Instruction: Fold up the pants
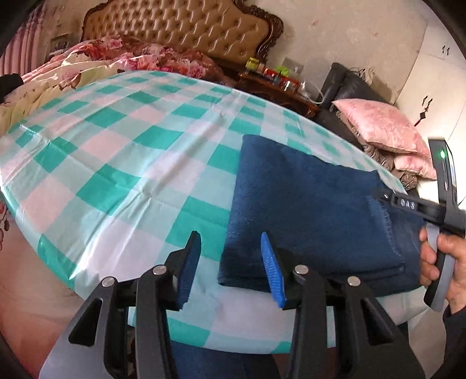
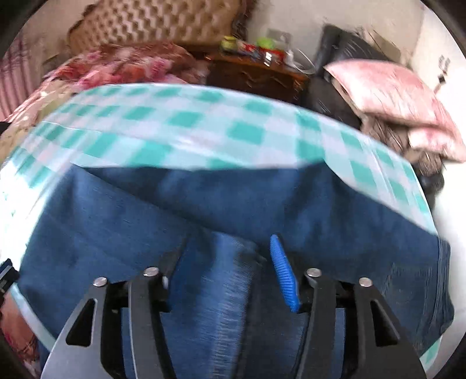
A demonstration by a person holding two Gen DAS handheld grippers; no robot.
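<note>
Lying folded on the checked teal-and-white tablecloth (image 1: 122, 163), at its near right corner, are the blue pants (image 1: 314, 210), a flat stack by the table's front edge. The left gripper (image 1: 230, 265) hovers over the pants' left edge, jaws apart and empty. The right gripper (image 2: 224, 262), over the pants (image 2: 122, 221), has its jaws spread with a fold of denim rising between them; the blur hides whether the pads press on it. A hand (image 1: 445, 268) holds its handle beside the pants. Beyond the pants stand a bed with floral bedding (image 1: 122, 58), a tufted headboard (image 1: 180, 26), a wooden nightstand (image 1: 276, 90) bearing small jars, and pink pillows (image 1: 387, 128).
</note>
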